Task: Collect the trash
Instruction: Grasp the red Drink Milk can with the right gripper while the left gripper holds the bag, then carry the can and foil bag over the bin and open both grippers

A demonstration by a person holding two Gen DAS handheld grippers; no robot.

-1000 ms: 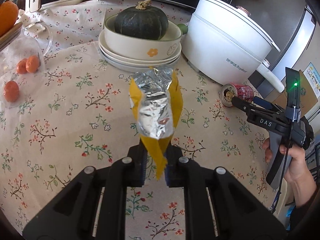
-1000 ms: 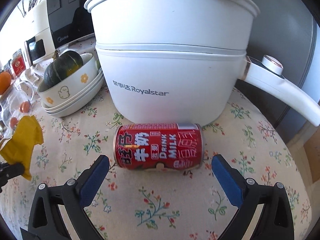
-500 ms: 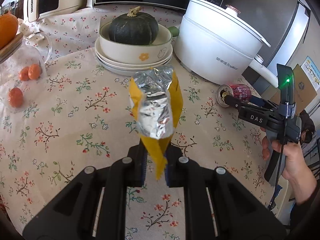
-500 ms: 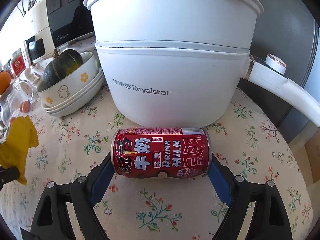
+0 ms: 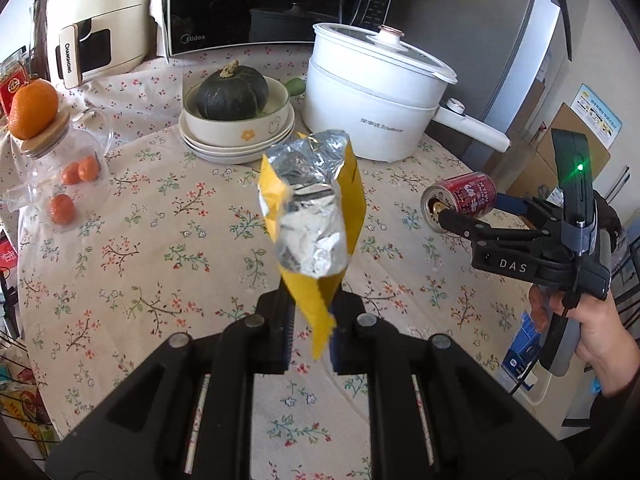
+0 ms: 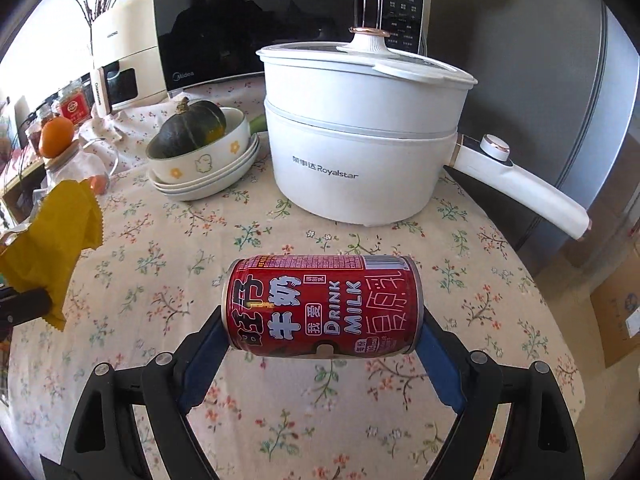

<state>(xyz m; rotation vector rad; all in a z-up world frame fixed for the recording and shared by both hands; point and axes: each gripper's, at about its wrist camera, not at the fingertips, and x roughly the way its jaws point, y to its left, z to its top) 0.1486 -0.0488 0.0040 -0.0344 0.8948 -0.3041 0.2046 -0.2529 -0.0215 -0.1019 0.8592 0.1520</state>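
Left gripper: closed on the lower corner of the yellow snack wrapper; blue pads pinch the serrated edge from both sides.
Yellow snack wrapper: held upright above the floral tablecloth, clear of it; torn open at the top, silver foil lining turned outward; also seen at the left edge of the right wrist view.
Right gripper: clamped on the red milk can, one blue pad against each end.
Red milk can: lying sideways between the pads, lifted off the tablecloth; label reads "DRINK MILK"; open end toward the left gripper.
Right hand: wrapped around the handle of the right gripper, green light lit on the unit above.
White Royalstar pot: lidded, standing on the tablecloth beyond the can, handle pointing right.
Green squash: sitting in a cream bowl atop stacked plates, just left of the pot.
Glass jar: far left, small orange fruits apparently inside, hard to confirm through the glare; one orange resting on its lid.
Microwave: at the back, behind the pot.
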